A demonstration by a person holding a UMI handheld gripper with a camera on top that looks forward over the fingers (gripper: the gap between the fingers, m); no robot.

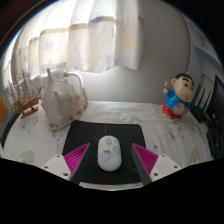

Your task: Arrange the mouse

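Note:
A white mouse (109, 153) with small printed pictures lies on a black mouse mat (110, 131) on a pale table. It stands between my fingers, with a gap at either side. My gripper (111, 160) is open; the left pink pad (76, 156) and the right pink pad (147, 158) sit well apart from the mouse. The mouse rests on the mat near its front edge.
A large pale conch shell (62, 98) stands beyond the mat to the left, with a small model ship (22, 100) further left. A cartoon boy figure (178, 98) in a red shirt stands to the right. White curtains (110, 35) hang behind.

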